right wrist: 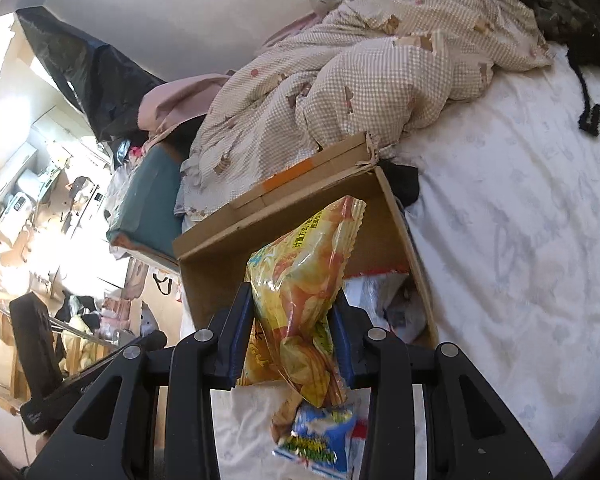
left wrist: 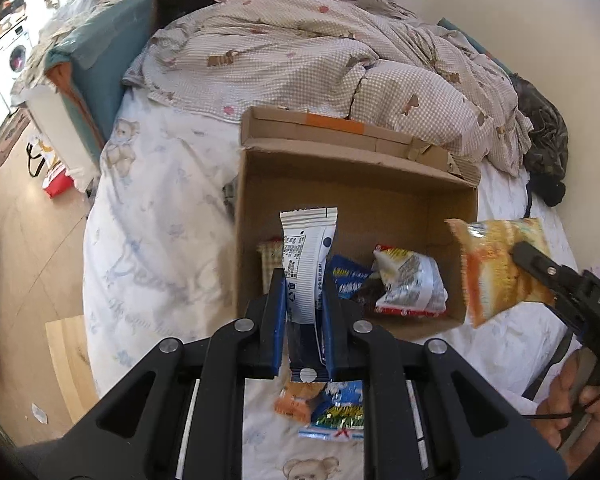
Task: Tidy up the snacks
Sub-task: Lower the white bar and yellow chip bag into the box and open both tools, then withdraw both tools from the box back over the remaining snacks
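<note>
- The step in hand seems to be carrying two snacks to the cardboard box (left wrist: 380,196) on the bed (left wrist: 160,240).
- The left gripper (left wrist: 303,292) is clamped on a white packet (left wrist: 306,256), held over the near edge of the box.
- The right gripper (right wrist: 294,320) is clamped on a yellow chip bag (right wrist: 300,280), at the box's right side.
- Next, each should probably come over the box and let go.
- Two more snacks (left wrist: 328,404) lie on the sheet, partly hidden by the grippers; the printing is too small to read.

Seven snack packets (left wrist: 306,264), one box (left wrist: 380,200)
</note>
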